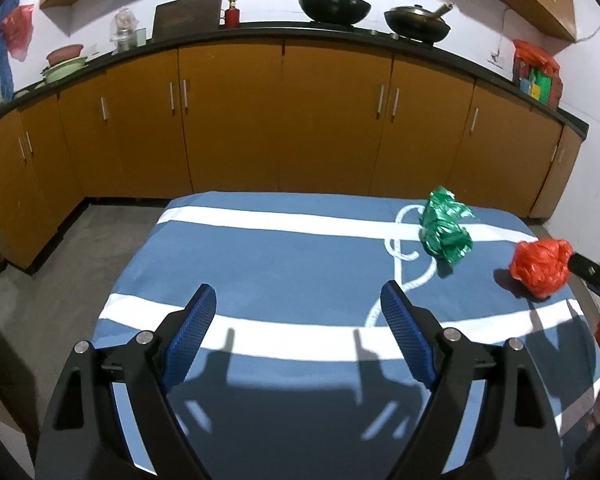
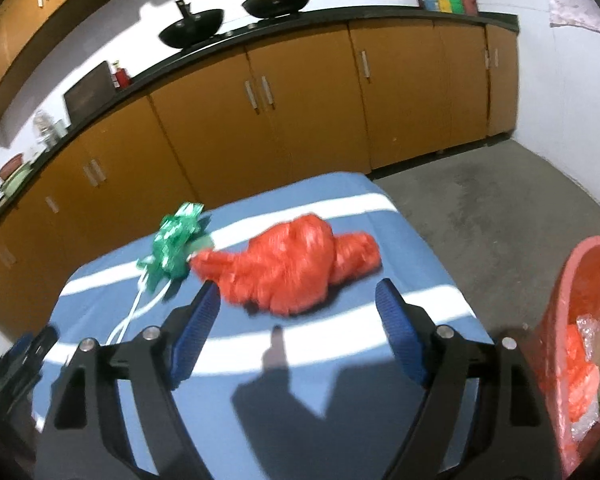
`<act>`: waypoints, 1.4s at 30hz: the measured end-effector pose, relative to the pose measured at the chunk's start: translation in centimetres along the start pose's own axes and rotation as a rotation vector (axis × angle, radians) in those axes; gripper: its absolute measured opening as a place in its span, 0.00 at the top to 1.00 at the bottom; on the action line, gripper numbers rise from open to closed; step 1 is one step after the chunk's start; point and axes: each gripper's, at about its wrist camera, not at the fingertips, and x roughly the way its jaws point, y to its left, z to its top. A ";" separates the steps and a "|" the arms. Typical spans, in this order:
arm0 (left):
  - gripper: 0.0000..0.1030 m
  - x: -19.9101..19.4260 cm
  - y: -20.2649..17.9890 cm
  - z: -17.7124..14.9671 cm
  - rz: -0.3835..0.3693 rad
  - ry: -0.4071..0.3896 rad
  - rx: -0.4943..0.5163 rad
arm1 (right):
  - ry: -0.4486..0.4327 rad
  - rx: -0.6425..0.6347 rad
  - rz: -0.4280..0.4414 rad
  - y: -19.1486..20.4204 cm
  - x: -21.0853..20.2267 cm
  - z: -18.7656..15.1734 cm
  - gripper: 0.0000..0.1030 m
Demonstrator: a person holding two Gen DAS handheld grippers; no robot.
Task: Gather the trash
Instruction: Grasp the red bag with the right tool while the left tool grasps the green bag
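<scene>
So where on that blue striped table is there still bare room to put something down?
The bare room is the whole side of the blue and white striped tablecloth away from the trash, plus the near strip ahead of the open left gripper. It is crowded at the far corner, where the crumpled green plastic bag, the white cord and the crumpled red plastic bag lie.

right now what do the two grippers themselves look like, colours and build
Both match: the left gripper and right gripper each have two angular black arms with silver round pivot bolts, tipped with fingers carrying blue dimpled pads. No cables or markings show.
</scene>
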 end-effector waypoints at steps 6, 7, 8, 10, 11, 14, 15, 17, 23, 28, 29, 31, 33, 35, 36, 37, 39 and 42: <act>0.18 0.6 0.1 0.5 -0.022 -0.008 -0.002 | -0.022 0.022 -0.041 0.9 2.9 2.2 0.14; 0.18 0.8 0.0 0.7 -0.029 -0.008 0.000 | -0.012 0.011 -0.046 1.0 3.2 2.3 0.14; 0.18 0.9 -0.1 0.9 -0.035 -0.008 0.001 | 0.011 -0.011 -0.046 1.1 3.9 2.2 0.15; 0.17 1.2 -0.6 1.2 -0.059 -0.010 0.003 | 0.035 -0.031 -0.030 0.9 4.5 1.9 0.31; 0.17 1.5 -0.9 1.4 -0.066 -0.011 0.005 | 0.061 -0.042 -0.015 0.8 4.8 1.6 0.50; 0.16 2.0 -2.3 2.0 -0.097 -0.009 0.019 | 0.048 -0.057 0.023 0.4 4.0 0.7 0.60; 0.15 2.1 -2.8 2.2 -0.107 -0.010 0.024 | 0.042 -0.070 0.028 0.5 3.6 0.6 0.62; 0.14 2.6 -4.3 2.7 -0.133 -0.006 0.042 | 0.033 -0.089 0.041 0.4 2.7 0.4 0.70; 0.13 4.9 -8.5 3.8 -0.187 0.023 0.087 | -0.002 -0.104 0.048 -0.9 0.1 -0.1 0.81; 0.13 7.1 -11.1 4.5 -0.217 0.059 0.091 | -0.004 -0.057 0.061 -3.1 -1.3 -0.9 0.81; 0.13 7.7 -11.7 4.6 -0.206 0.066 0.102 | -0.004 -0.052 0.064 -3.3 -1.4 -1.0 0.81; 0.14 8.8 -12.4 4.8 -0.181 0.082 0.121 | 0.001 -0.041 0.076 -3.8 -1.7 -1.2 0.81; 0.16 10.1 -12.7 4.9 -0.165 0.112 0.113 | 0.004 -0.040 0.082 -3.8 -1.8 -1.2 0.81; 0.19 10.9 -12.5 4.9 -0.162 0.133 0.091 | 0.005 -0.042 0.088 -3.9 -1.9 -1.3 0.81; 0.23 11.2 -12.5 4.8 -0.160 0.141 0.087 | 0.005 -0.041 0.090 -4.0 -1.8 -1.4 0.81; 0.27 11.5 -12.5 4.7 -0.163 0.157 0.086 | 0.005 -0.040 0.092 -4.0 -1.8 -1.4 0.81; 0.34 11.7 -12.4 4.6 -0.173 0.173 0.081 | 0.007 -0.035 0.096 -4.0 -1.8 -1.6 0.81; 0.56 11.9 -12.4 4.5 -0.196 0.189 0.085 | 0.006 -0.034 0.098 -4.1 -1.7 -1.6 0.81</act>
